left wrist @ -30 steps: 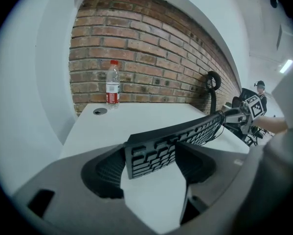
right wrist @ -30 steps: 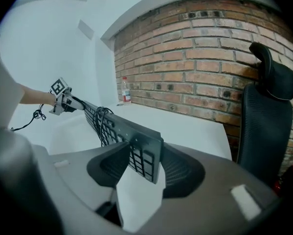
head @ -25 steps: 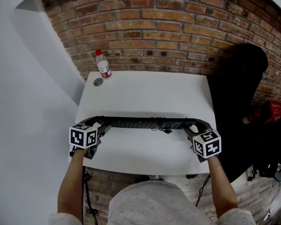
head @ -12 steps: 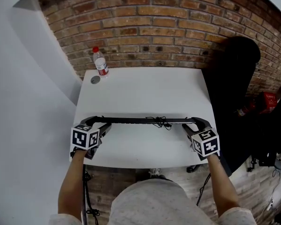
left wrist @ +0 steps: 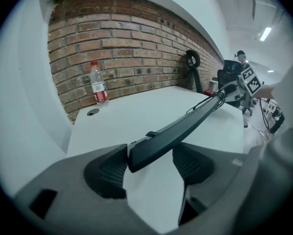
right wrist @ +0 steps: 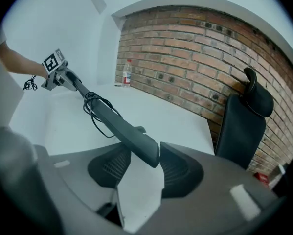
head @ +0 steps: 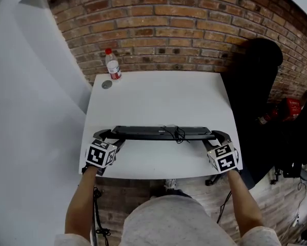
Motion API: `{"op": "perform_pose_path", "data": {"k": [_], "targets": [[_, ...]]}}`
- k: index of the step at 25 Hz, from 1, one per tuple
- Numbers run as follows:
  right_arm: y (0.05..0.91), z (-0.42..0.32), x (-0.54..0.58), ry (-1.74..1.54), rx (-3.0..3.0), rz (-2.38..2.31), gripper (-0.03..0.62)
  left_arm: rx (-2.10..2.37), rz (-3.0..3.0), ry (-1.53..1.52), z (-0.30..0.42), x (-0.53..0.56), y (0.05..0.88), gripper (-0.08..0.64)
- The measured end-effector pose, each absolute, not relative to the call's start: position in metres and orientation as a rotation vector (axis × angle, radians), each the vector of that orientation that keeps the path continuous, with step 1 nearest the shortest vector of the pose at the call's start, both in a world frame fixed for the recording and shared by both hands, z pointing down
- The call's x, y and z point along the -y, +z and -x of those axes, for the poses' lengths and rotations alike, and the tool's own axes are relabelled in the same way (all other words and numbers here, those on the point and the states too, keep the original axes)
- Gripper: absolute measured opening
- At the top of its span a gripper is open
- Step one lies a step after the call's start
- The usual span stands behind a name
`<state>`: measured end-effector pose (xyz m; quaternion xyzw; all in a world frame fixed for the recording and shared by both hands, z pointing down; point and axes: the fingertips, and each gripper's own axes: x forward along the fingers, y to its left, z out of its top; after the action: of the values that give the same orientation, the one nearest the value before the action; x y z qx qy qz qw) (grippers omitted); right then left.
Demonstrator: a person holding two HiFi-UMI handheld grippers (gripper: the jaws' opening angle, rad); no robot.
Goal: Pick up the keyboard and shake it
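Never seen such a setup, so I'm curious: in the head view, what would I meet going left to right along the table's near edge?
left gripper → keyboard → right gripper → black chair. Both grippers' jaws have just been closing further, each on one keyboard end.

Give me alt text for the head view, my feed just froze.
Left gripper and right gripper each clamp one end of a black keyboard over the near half of a white table, their jaws having just closed tighter on it. A plastic bottle stands at the table's far left corner by a brick wall; a black chair sits at the right.
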<state>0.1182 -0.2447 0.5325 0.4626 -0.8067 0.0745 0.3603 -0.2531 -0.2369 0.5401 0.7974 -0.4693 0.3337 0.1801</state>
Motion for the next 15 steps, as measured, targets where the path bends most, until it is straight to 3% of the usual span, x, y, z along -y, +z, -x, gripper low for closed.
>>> {"op": "perform_pose_path", "data": {"k": [15], "targets": [[0.552, -0.117, 0.221, -0.068, 1.923, -1.125, 0.186, 1.254, -2.317, 1.198, 0.25, 0.211, 0.568, 0.29]]}}
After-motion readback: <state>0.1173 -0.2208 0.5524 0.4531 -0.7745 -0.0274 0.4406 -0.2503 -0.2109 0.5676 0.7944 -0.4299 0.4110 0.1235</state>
